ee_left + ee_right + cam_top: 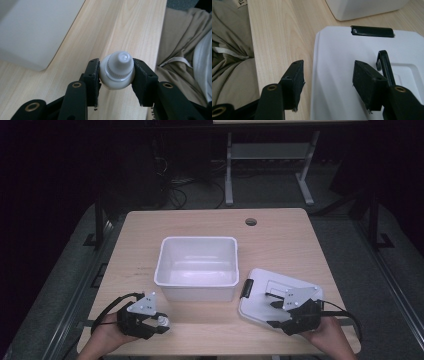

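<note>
A small white bottle (117, 71) is being pinched at its shoulder between the two black jaws of the left hand-held gripper (159, 324), near the counter's (210, 222) front edge and to the left of the open white bin (197, 265). In the left gripper view the ribbed cap is being pointed toward the camera, and the pads are being pressed on the rounded body just below it. The right hand-held gripper (274, 314) is being held with its jaws spread and nothing between them, over the near edge of the white lid (260, 295), which is lying flat on the counter just right of the bin, its black latch (372, 31) turned toward the bin.

Risks, as judged from this arrangement:
- The bottle is being gripped on a curved, smooth surface; it could be squeezed out forward or twisted if the hold is being loosened during a lift.
- The bottle is being held close to the counter's edge, so a slip could send it off onto the person's lap.
- If it is being carried to the bin, its base could be knocked against the near wall when kept too low.
- The right jaws are being kept close above the lid, which could be nudged toward the edge.
</note>
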The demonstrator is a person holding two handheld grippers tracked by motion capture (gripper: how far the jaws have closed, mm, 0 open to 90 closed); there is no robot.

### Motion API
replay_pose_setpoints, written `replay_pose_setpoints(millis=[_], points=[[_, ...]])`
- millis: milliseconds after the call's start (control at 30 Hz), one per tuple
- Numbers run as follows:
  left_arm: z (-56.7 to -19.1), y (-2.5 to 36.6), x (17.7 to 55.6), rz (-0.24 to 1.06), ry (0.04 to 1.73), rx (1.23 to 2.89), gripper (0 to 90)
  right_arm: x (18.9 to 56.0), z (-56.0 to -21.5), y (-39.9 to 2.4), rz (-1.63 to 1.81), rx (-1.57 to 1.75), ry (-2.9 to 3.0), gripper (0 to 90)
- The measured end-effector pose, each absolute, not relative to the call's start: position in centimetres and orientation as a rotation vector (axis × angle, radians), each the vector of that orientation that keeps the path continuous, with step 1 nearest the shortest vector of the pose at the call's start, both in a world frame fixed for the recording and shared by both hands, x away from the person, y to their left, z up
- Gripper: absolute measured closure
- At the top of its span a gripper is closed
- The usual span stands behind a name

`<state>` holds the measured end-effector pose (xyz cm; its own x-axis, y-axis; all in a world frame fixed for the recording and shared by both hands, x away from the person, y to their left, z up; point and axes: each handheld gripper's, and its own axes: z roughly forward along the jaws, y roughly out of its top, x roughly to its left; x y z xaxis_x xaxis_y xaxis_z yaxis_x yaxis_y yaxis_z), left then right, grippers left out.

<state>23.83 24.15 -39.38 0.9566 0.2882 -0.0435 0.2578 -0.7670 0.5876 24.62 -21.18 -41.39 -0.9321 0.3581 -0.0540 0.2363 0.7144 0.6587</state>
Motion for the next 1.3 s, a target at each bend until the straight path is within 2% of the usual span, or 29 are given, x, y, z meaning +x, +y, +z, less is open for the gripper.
replay_pose_setpoints(millis=[767, 1300], points=[[-32.4, 24.0, 25.1, 0.092, 0.336, 2.526, 59.8, 24.6, -41.3, -21.3, 1.030, 0.482, 2.736, 41.0], [-29.3, 24.1, 27.1, 0.094, 0.360, 2.501, 59.8, 24.6, -41.3, -21.2, 1.037, 0.467, 2.742, 40.5]])
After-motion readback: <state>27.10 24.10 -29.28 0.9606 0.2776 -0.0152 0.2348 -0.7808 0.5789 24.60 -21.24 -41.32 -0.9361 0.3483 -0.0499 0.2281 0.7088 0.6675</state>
